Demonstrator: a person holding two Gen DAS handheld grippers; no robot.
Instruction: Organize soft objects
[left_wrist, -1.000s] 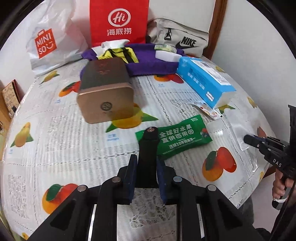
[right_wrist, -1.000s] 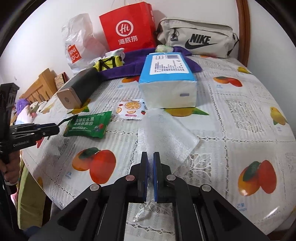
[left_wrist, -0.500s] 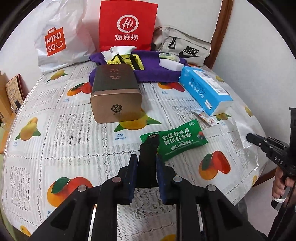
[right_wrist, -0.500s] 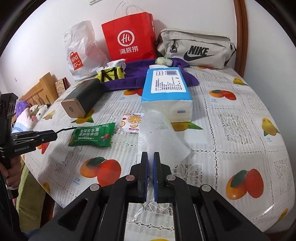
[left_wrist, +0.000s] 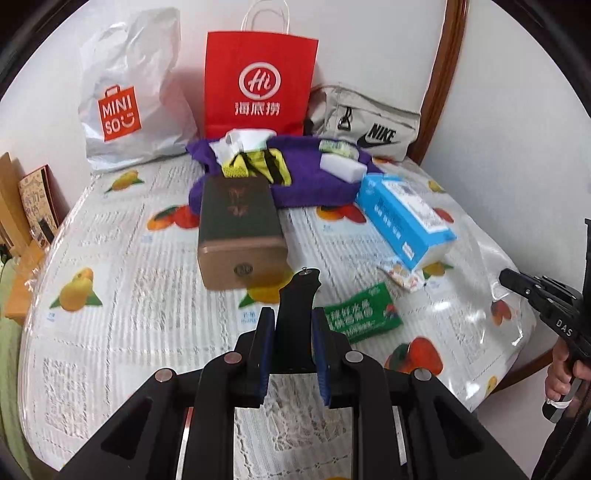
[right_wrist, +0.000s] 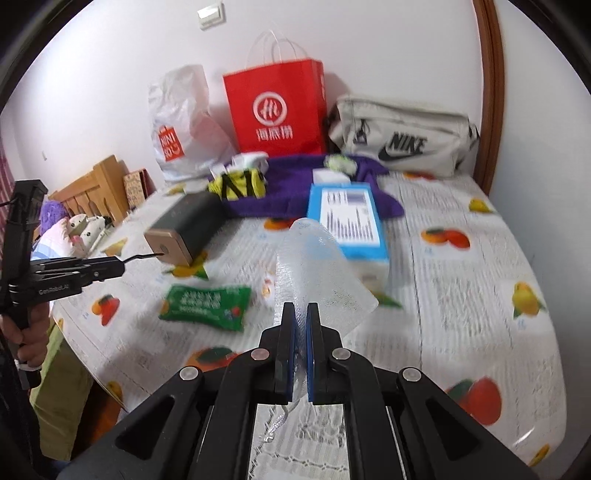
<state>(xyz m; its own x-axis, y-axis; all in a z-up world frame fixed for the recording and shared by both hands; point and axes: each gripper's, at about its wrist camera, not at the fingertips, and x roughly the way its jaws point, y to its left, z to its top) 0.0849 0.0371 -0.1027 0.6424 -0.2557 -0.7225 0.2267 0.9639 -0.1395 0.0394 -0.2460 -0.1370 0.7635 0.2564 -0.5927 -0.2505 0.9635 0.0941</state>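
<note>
Clear plastic sheet (right_wrist: 317, 273) | lifted higher off tablecloth (right_wrist: 461, 280) | right gripper (right_wrist: 301, 332) clamped

the bench (left_wrist: 110, 302) wears a fruit-print cover. straight beyond the left hand-held gripper (left_wrist: 293, 354) lies a dark box (left_wrist: 240, 236); a green packet (left_wrist: 360, 312) just right of it, a blue tissue pack (left_wrist: 404, 218) farther right, purple cloth (left_wrist: 314, 181) behind.

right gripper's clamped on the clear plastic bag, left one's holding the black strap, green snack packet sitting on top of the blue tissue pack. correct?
One slip: the green snack packet lies flat on the tablecloth, apart from the blue tissue pack and nearer the camera; the right wrist view shows it. The rest holds: the right gripper is clamped on the clear plastic bag, and the left gripper holds the black strap.
</note>
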